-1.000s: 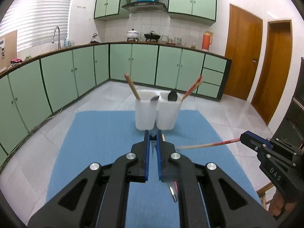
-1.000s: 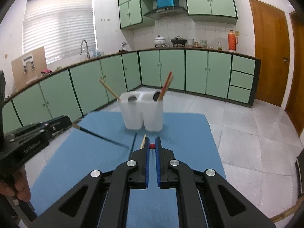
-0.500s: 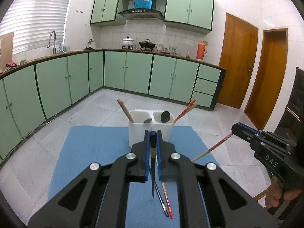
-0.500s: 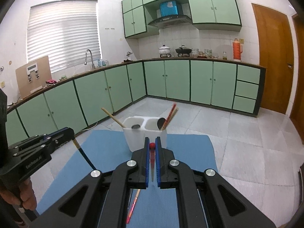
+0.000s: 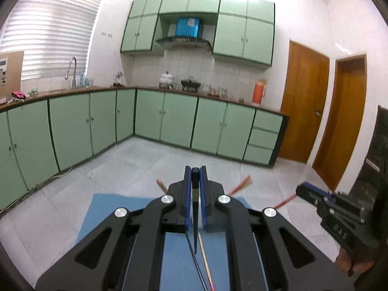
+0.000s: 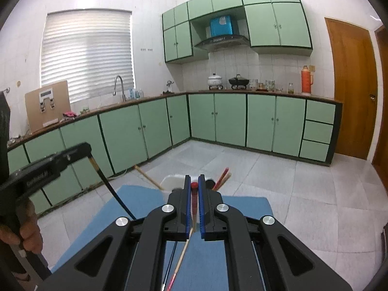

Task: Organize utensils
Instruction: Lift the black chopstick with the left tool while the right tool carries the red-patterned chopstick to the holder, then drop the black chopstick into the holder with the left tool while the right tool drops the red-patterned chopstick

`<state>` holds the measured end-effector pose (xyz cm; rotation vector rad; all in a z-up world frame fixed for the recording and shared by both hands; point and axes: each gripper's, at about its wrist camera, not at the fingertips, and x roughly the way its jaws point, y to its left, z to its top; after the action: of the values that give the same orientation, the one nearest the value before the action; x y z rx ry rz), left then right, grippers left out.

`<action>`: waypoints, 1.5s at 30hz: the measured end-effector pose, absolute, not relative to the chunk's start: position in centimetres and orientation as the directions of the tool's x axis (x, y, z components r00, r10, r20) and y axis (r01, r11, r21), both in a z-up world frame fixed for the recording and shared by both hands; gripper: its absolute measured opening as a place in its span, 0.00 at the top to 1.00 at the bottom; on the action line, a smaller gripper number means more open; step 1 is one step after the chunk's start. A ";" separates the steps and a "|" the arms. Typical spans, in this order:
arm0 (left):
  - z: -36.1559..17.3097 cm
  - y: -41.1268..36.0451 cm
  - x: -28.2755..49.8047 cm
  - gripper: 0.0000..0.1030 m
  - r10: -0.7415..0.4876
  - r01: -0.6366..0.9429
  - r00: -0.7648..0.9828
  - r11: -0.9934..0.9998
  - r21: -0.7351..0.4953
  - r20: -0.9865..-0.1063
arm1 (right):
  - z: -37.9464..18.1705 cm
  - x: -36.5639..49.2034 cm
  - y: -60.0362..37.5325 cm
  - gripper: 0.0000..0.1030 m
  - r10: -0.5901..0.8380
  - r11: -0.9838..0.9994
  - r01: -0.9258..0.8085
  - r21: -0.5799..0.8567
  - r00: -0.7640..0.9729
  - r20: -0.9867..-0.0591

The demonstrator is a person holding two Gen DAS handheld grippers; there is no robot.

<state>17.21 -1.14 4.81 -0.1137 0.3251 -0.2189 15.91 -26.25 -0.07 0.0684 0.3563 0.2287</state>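
Note:
My left gripper (image 5: 195,173) is shut on a black chopstick (image 5: 195,218) that hangs tip down above the blue mat (image 5: 116,208). My right gripper (image 6: 194,181) is shut on a red-topped chopstick (image 6: 194,201), also hanging tip down. The white two-cup holder (image 6: 173,179) stands at the mat's far end, mostly hidden behind the fingers; wooden and red chopsticks (image 6: 223,174) stick out of it. A black chopstick (image 5: 197,264) and a wooden red-tipped chopstick (image 5: 205,259) lie on the mat below. Each gripper shows in the other's view, the right one (image 5: 334,213) and the left one (image 6: 48,165).
Green kitchen cabinets (image 6: 242,121) line the far walls across a grey tiled floor (image 6: 303,194). A wooden door (image 5: 303,101) is at the right. The mat's edges drop to the floor on both sides.
Both grippers have lifted high above the mat and tilted up, each carrying its chopstick. The chopsticks have swung from level to hanging down. The holder has dropped behind the fingers.

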 end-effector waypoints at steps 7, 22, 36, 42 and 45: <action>8.4 -1.4 19.2 0.95 -0.216 0.184 0.953 0.969 -0.163 -0.212 | 2.7 17.4 -26.4 0.95 0.226 0.973 -0.205 0.104 0.935 -0.273; 10.7 -1.7 26.4 0.95 -0.148 0.125 0.980 0.977 -0.171 -0.131 | 4.5 24.3 -25.8 0.95 0.230 0.973 -0.215 0.085 0.938 -0.258; 3.2 -1.8 33.3 0.94 -0.143 0.102 0.952 0.982 -0.159 -0.272 | -0.7 30.4 -24.5 0.95 0.213 0.977 -0.201 0.071 0.898 -0.386; 1.0 -1.9 34.2 0.94 -0.140 0.105 0.939 0.986 -0.127 -0.314 | -2.3 31.5 -23.6 0.95 0.210 0.977 -0.209 0.048 0.883 -0.420; 0.2 -2.1 34.3 0.94 -0.143 0.111 0.933 0.987 -0.116 -0.330 | -2.9 31.9 -23.3 0.95 0.213 0.976 -0.215 0.046 0.875 -0.434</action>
<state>34.31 -2.06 0.22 -0.0962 0.3443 -0.1300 31.87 -23.28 -2.89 -0.0032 0.4521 0.2236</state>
